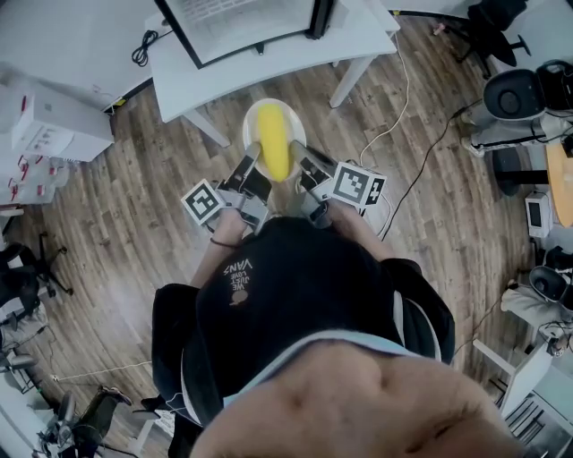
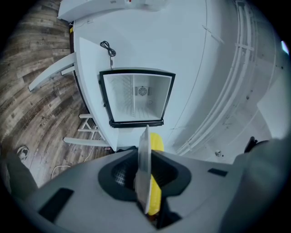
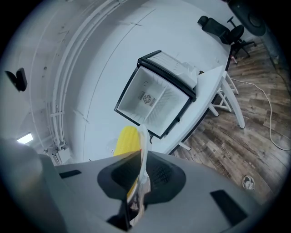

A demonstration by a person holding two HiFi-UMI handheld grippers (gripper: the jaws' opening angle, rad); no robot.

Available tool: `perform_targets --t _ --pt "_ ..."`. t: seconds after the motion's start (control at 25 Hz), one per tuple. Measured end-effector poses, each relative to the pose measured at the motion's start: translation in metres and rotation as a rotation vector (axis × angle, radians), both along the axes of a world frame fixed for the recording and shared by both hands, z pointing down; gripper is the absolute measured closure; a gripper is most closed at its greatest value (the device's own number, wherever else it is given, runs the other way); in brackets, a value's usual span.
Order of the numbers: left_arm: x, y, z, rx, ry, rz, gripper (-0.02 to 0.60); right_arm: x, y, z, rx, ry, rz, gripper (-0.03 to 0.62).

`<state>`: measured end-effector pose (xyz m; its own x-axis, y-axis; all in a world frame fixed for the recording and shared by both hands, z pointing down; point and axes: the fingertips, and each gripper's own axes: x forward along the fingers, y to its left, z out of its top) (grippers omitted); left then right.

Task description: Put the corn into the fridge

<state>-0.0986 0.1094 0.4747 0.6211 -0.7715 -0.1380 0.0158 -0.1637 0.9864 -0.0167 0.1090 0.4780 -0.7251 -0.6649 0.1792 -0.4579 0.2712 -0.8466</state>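
Observation:
A yellow corn cob [image 1: 273,139] lies on a round white plate [image 1: 253,117] carried in front of me. My left gripper [image 1: 252,166] is shut on the plate's left rim and my right gripper [image 1: 302,162] on its right rim. In the left gripper view the plate [image 2: 144,154] stands edge-on between the jaws of the left gripper [image 2: 144,172], with the corn [image 2: 157,142] just behind it. The right gripper view shows the right gripper [image 3: 141,175] pinching the plate rim [image 3: 143,150], corn [image 3: 126,139] to its left. The open, empty mini fridge [image 2: 136,98] [image 3: 154,98] [image 1: 242,22] stands ahead on a table.
The fridge stands on a white table [image 1: 358,40] with angled legs, a coiled black cable [image 2: 107,47] beside it. White boxes [image 1: 49,125] lie at the left. Office chairs [image 1: 524,94] and floor cables [image 1: 421,170] are at the right.

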Motion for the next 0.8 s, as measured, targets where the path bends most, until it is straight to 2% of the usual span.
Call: perform_targets --t 0.8 --pt "0.035 -0.098 -0.006 0.009 0.009 -0.062 0.514 0.034 -0.104 -0.008 0.017 0.006 -0.074 0.559"
